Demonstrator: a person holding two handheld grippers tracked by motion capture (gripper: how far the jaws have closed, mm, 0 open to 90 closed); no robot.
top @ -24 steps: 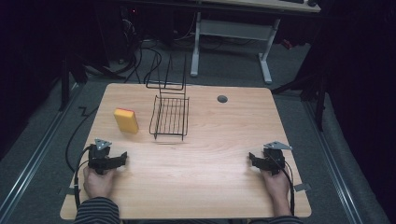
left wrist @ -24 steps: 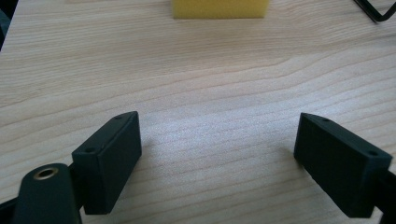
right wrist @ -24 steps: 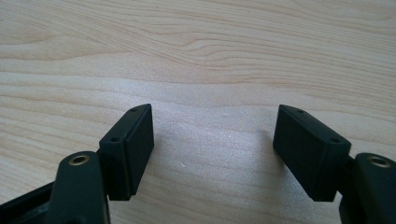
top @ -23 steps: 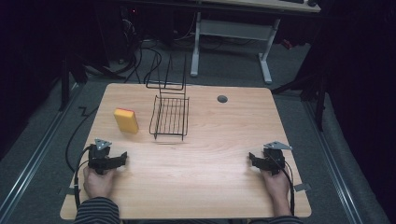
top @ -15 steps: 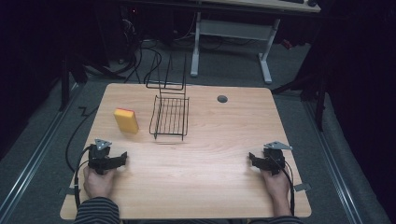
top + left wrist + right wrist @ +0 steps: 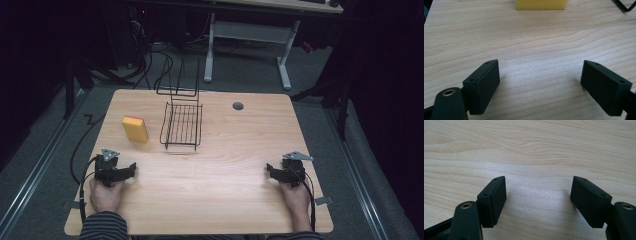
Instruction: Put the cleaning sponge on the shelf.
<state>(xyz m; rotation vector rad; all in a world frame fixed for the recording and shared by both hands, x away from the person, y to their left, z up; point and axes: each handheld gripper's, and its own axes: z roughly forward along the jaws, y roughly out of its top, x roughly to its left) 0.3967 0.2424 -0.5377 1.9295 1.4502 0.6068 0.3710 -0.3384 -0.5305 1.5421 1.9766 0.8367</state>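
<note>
Nothing moved, both grippers' jaws apart, pale wooden table (image 6: pixel 220 195), dark room

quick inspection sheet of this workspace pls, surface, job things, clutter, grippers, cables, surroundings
surface: light wooden table, bare grain between the grippers; a round grommet hole near the far edge.
job's things: yellow sponge lying flat on the left half, ahead of the left gripper; black wire rack just right of it, apart from it, its tall back toward the far edge.
clutter: nothing seen.
grippers: left gripper low over the table, jaws wide apart, holding nothing; right gripper the same, at the near right.
cables: a black cable trails from the left gripper over the table's left edge; another runs along the right hand.
surroundings: dark room, grey floor, a white desk frame behind the table.
</note>
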